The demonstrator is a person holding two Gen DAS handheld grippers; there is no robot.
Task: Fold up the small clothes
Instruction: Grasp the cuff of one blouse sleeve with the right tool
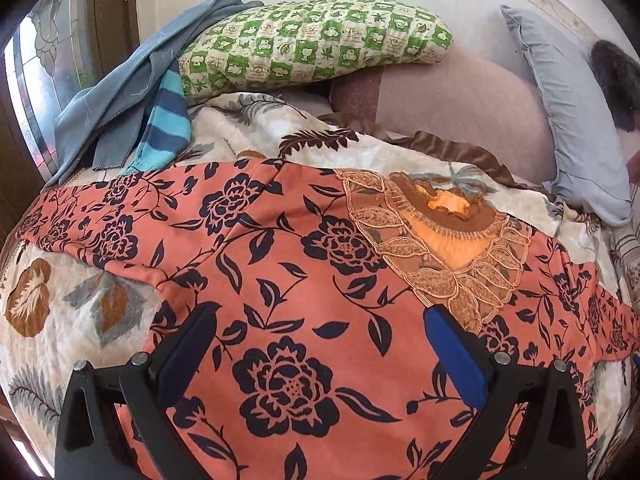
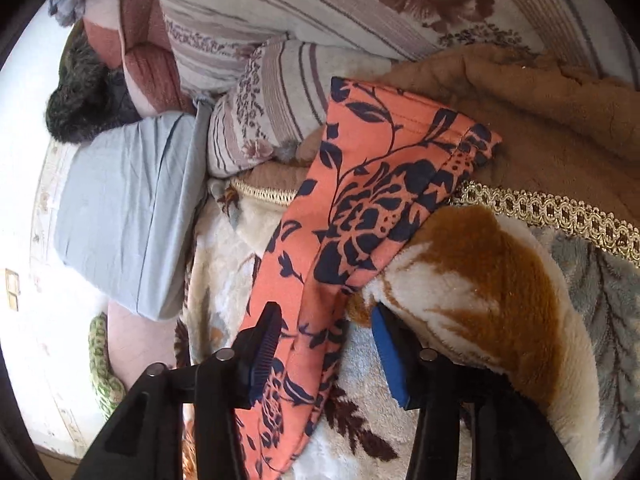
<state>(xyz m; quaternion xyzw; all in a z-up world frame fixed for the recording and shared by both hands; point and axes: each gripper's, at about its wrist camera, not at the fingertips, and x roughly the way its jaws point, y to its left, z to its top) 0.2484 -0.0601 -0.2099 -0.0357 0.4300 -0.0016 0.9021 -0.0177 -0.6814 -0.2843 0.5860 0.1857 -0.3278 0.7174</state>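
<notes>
Spread flat across a floral blanket (image 1: 48, 312): coral flowered top (image 1: 280, 280), long axis running side to side, lace collar (image 1: 452, 256) toward the pillows. Left gripper (image 1: 320, 344) hovering over the body, jaws wide apart, gripping nothing. Right gripper (image 2: 324, 344) nearer the sleeve (image 2: 360, 208), jaws spread astride it, not yet closed.

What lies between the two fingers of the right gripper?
In the right wrist view, the orange floral sleeve runs between the open right gripper, over the fleece blanket.

Matt cloth dress (image 1: 304, 272), plush blanket (image 2: 480, 280)
</notes>
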